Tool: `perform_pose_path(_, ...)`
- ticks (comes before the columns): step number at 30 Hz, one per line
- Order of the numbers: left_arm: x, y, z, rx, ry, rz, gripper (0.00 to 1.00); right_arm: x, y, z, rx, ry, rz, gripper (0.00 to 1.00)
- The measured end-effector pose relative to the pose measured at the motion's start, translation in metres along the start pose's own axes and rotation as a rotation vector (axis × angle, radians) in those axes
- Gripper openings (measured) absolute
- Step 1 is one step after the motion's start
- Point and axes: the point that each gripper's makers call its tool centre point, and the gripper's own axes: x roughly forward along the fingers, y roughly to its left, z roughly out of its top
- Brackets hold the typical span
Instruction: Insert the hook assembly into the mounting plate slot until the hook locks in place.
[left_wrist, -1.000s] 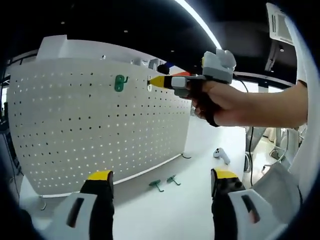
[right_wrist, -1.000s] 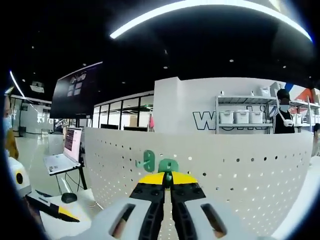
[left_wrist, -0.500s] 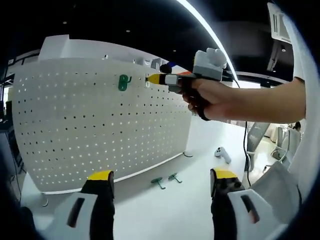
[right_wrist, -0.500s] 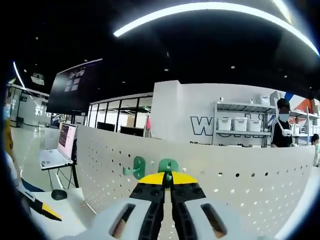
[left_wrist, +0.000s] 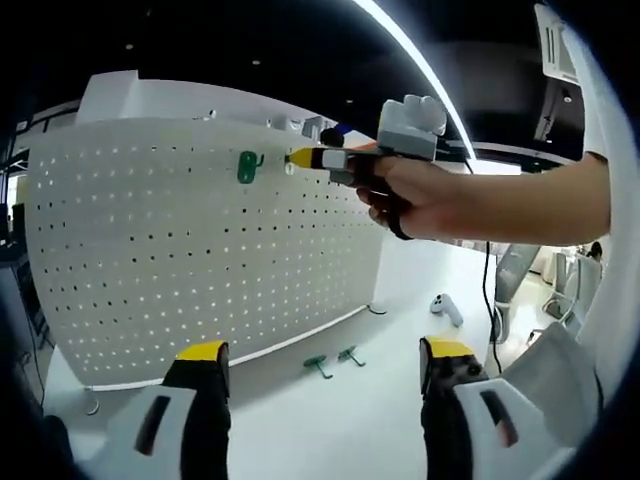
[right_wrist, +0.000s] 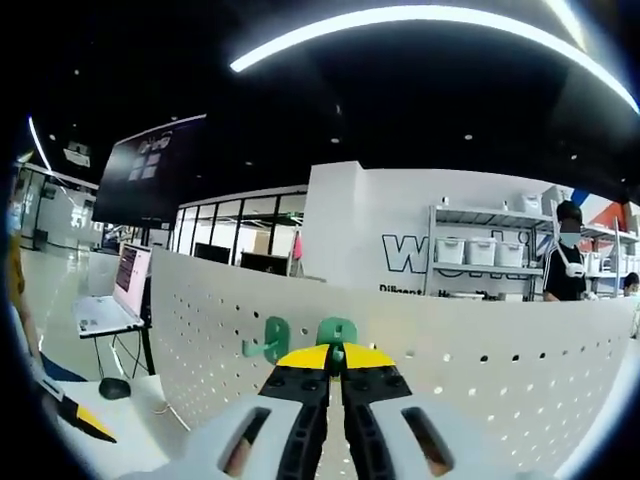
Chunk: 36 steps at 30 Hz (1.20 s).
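White pegboard (left_wrist: 150, 250): upright on the table (left_wrist: 330, 420), perforated.
Mounted hook (left_wrist: 246, 166): green, fixed near the board's top edge.
Spare hooks (left_wrist: 330, 362): two green ones, lying on the table near the board's foot.
Left gripper (left_wrist: 315, 375): jaws wide apart, holding nothing, low before the board.
Right gripper (right_wrist: 335, 357): jaws pinched together on a green hook (right_wrist: 337, 331), tip at the board, just beside the mounted hook.
Hand (left_wrist: 420, 195): wrapped around the right gripper's handle.

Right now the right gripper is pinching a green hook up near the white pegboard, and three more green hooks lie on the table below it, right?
Not quite: two green hooks lie on the table, not three, as the left gripper view shows. The rest holds: the right gripper is shut on a green hook near the white pegboard.
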Motion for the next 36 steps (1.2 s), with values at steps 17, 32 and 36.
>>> perform_pose_path(17, -0.003, 0.005, 0.000, 0.000, 0.007, 0.012, 0.79, 0.008, 0.002, -0.008, 0.026, 0.017, 0.005, 0.01)
perform_pose_path(32, -0.005, 0.009, -0.002, -0.003, 0.013, 0.017, 0.78, 0.011, 0.001, -0.010, 0.021, 0.024, -0.021, 0.01)
perform_pose_path(36, -0.005, 0.009, -0.004, -0.004, 0.016, 0.018, 0.78, 0.011, 0.002, -0.013, 0.024, 0.029, -0.056, 0.01)
